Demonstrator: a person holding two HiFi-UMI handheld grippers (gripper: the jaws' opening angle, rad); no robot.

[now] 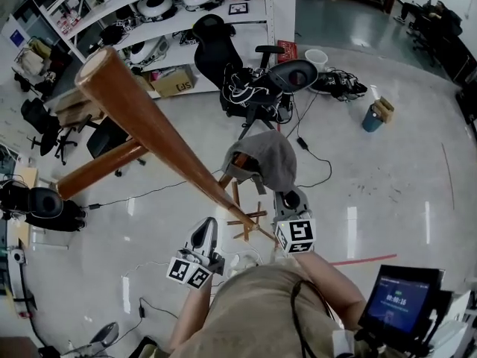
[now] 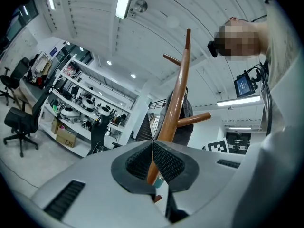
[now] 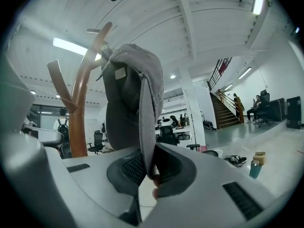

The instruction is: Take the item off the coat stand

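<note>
Gripping the grey cap (image 3: pixel 128 94) — right gripper (image 3: pixel 151 172) jaws, clear only in its view; left gripper (image 2: pixel 153 144) closed.

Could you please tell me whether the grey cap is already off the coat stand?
No, the grey cap hangs over a peg of the coat stand, with the right gripper shut on its edge.

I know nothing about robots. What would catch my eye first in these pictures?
Most striking is the tall wooden coat stand, its pole looming large across the head view's upper left. A grey cap hangs from it near the centre, and the right gripper has its fingers shut on the cap's edge.
</note>
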